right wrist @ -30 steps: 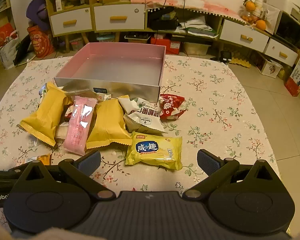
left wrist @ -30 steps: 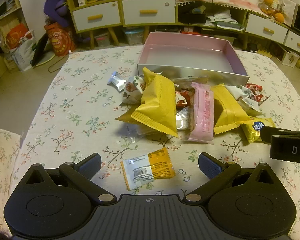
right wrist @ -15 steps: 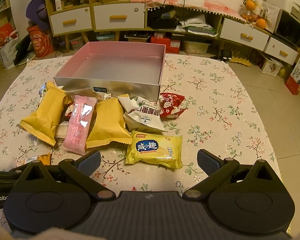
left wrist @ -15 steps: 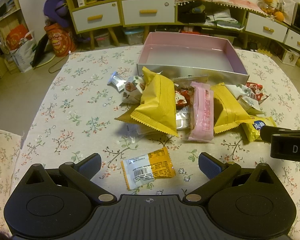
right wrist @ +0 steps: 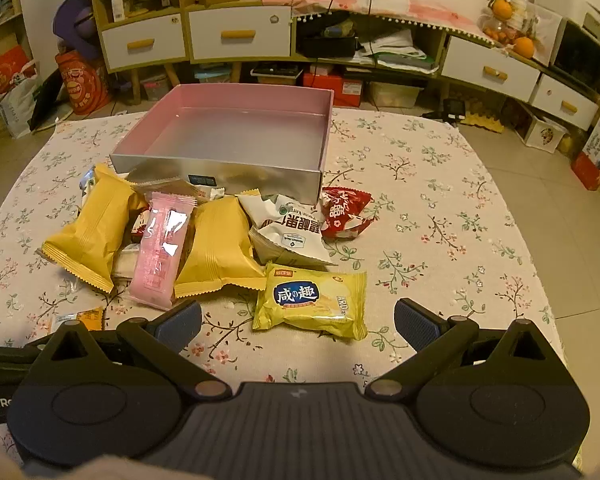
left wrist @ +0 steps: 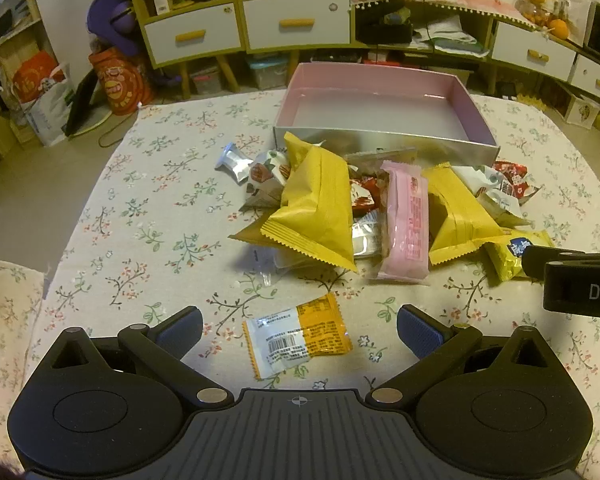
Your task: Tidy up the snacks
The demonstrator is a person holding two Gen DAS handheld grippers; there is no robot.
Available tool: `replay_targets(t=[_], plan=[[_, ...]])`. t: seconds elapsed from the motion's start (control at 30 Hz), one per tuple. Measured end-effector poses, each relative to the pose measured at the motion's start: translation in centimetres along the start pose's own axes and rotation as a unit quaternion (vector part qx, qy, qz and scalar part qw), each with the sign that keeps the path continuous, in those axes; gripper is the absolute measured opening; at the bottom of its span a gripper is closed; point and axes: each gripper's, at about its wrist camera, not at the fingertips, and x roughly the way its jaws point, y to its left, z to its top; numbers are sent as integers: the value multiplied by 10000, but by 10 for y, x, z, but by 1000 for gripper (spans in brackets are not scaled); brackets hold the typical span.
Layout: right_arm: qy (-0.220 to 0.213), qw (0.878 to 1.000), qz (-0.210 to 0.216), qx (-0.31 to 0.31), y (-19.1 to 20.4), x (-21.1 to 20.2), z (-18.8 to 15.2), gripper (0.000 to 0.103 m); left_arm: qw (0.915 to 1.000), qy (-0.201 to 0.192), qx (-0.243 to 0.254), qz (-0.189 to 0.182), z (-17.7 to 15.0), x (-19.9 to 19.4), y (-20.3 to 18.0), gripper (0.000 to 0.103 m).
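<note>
Your left gripper [left wrist: 299, 330] has its jaws spread wide and grips nothing. An orange-and-white packet [left wrist: 298, 336] lies flat on the flowered tablecloth [left wrist: 140, 216] between its 2 blue pads [left wrist: 418, 330], touching neither.

Your right gripper [right wrist: 298, 322] is just as wide apart and also empty. A yellow snack bag [right wrist: 312, 300] with a blue label lies between and just ahead of its fingertips [right wrist: 180, 320], clear of both.

The rest of the snacks sit in a heap against the near wall of the pink box [right wrist: 220, 170]: 2 large yellow bags [right wrist: 90, 232], a pink bar [right wrist: 160, 252], a white pouch [right wrist: 290, 228] and a red packet [right wrist: 346, 212]. Nothing lies inside the box.
</note>
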Motion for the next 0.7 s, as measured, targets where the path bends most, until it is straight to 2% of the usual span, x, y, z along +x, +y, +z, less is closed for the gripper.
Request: replay_targets(t=[0.33, 0.47, 0.63, 0.7], plan=[[14, 10000, -16, -12, -5, 0, 5, 103, 10000, 12, 5, 42, 0, 3, 4, 103], [80, 9999, -18, -65, -13, 5, 10, 103, 9998, 121, -140, -122, 2, 9, 15, 103], [195, 9981, 579, 125, -27, 14, 15, 102, 9985, 294, -174, -435, 6, 19, 27, 103], [288, 9953, 896, 236, -29, 17, 18, 97, 9979, 269, -225, -553, 8, 22, 32, 103]])
